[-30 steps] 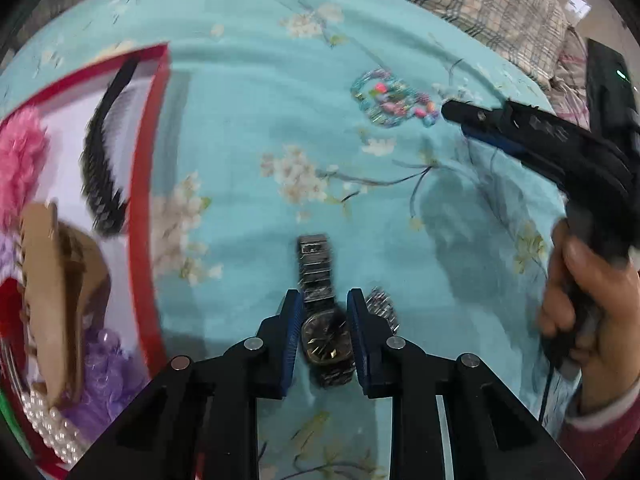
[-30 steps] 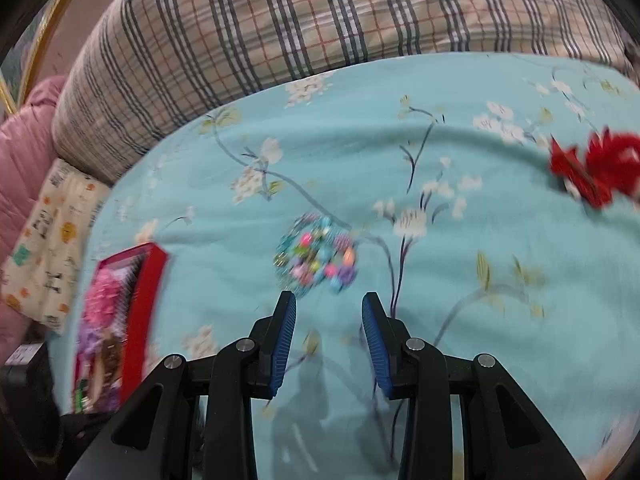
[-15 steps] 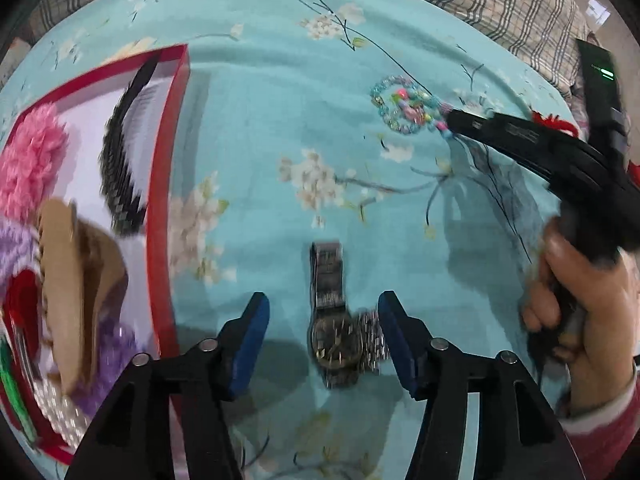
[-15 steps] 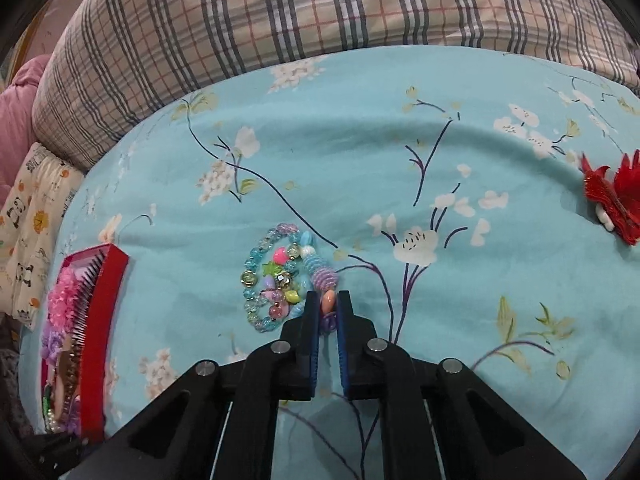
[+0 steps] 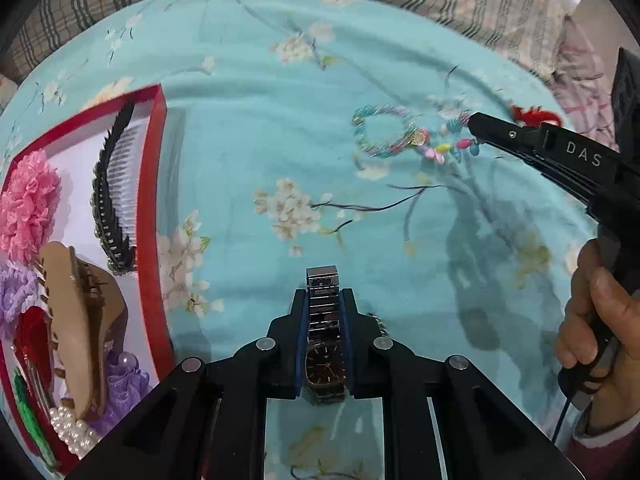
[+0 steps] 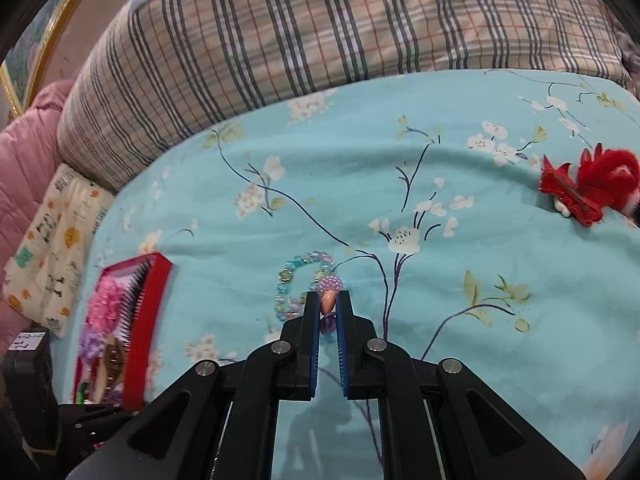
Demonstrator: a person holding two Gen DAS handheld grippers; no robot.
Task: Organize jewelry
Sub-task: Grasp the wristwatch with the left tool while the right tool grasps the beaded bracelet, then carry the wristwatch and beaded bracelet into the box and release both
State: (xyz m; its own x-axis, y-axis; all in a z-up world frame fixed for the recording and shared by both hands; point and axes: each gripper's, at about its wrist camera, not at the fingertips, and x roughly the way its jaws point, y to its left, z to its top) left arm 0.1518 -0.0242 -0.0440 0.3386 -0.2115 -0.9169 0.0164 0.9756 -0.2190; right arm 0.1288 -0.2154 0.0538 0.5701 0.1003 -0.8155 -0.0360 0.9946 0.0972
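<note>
Left wrist view. Left gripper (image 5: pixel 323 322) at bottom centre, jaws closing onto the wristwatch (image 5: pixel 325 344); blue pads seem to press the metal band either side, just above the dark dial. Watch lying on the turquoise floral bedspread (image 5: pixel 248 152). Likely heavy for its size, links stiff across but floppy lengthwise, polished and slippery; grip across the band near the case looks sound, loose end probably dangling on lift. Lower band end hidden under the gripper body. Red tray (image 5: pixel 154 216) at left edge, holding black comb (image 5: pixel 110 204), pink scrunchie (image 5: pixel 28 204), tan claw clip (image 5: pixel 80 320), pearl string (image 5: pixel 74 430); tray's left part cut off by the lens rim. Right gripper (image 5: pixel 474 130) at upper right, tip touching the beaded bracelet (image 5: pixel 394 136); beads smeared by motion blur. Hand (image 5: pixel 596 328) on its handle at right edge.

Right wrist view. Right gripper (image 6: pixel 329 308) at bottom centre, clamped together on a peach bead of the beaded bracelet (image 6: pixel 298 284), rest of the loop trailing to upper left on the bedspread (image 6: pixel 440 280). Bracelet light, limp, beads smooth; pinch on a single bead risks slipping, and the cord is probably fragile. Portion between the pads hard to make out. Red hair clip (image 6: pixel 588 190) at right edge, well apart. Red tray (image 6: pixel 144 320) at lower left, blurred. Plaid pillow (image 6: pixel 320 28) across the top.
</note>
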